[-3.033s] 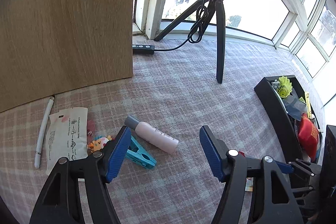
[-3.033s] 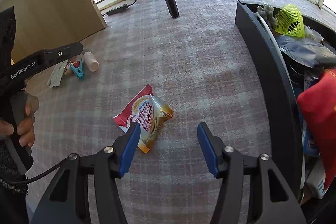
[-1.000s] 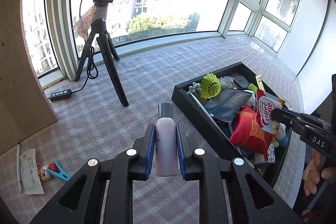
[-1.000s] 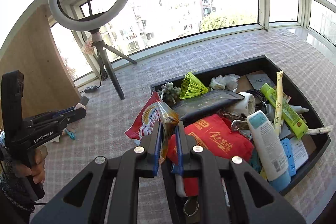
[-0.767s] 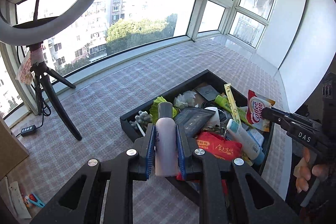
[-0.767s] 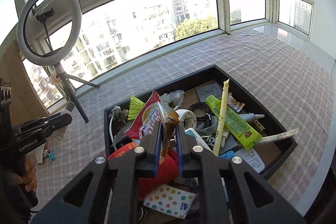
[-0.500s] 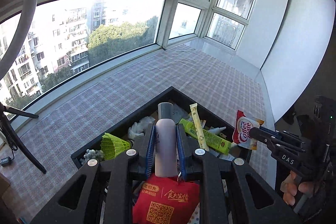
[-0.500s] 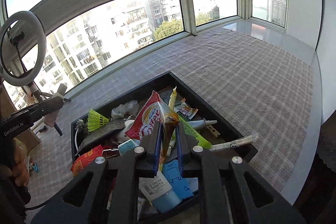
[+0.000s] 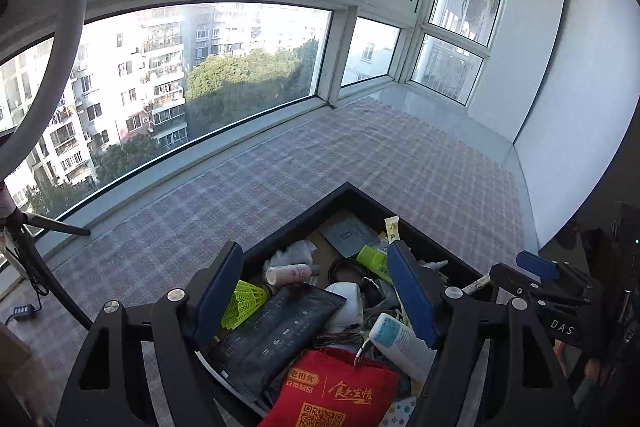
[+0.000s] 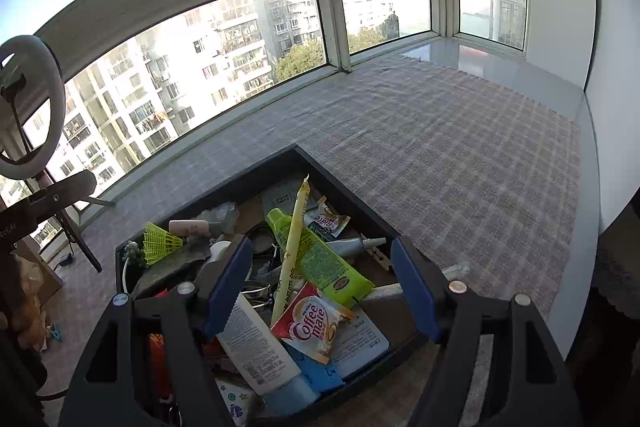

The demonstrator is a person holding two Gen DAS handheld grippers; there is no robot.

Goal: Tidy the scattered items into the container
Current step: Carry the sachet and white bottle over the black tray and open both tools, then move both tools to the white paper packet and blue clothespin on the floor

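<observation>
- Far left of the right wrist view: a small blue thing (image 10: pixel 54 332) lies on the checked cloth (image 10: pixel 440 131), well apart from the container (image 10: pixel 344 189). It is too small to name. It sits left of and behind both pairs of jaws, on the left hand's side.
- Left gripper (image 9: pixel 314 251): the jaws are spread wide with nothing between the pads, and it hangs over the container's near-left part.
- Pink bottle (image 9: pixel 288 273): it lies on its side inside the container, just beyond the yellow shuttlecock (image 9: pixel 244 303) and ahead of the left jaws. Its long axis runs crosswise to the fingers, with the cap towards the right.
- Container contents between the two grippers: a dark pouch (image 9: pixel 276 335), a red bag (image 9: pixel 340 391), a white tube (image 9: pixel 400 339) and a green tube (image 10: pixel 320 259), all piled within the rim.
- Right gripper (image 10: pixel 320 247): the jaws are spread and hold nothing, over the container's near-right part.
- Coffee Mate sachet (image 10: pixel 316 323): it lies flat in the container on top of the pile, directly below and between the right jaws. Its long axis runs on a slant from lower left to upper right.
- Judgement: both the bottle and the sachet already lie where the task wants them.
- Judgement: if the blue thing counts as scattered, any further pick turns on its lying off to the left, away from the container. The left hand looks nearer to it, and both grippers would have to swing away from the tray to face it.
</observation>
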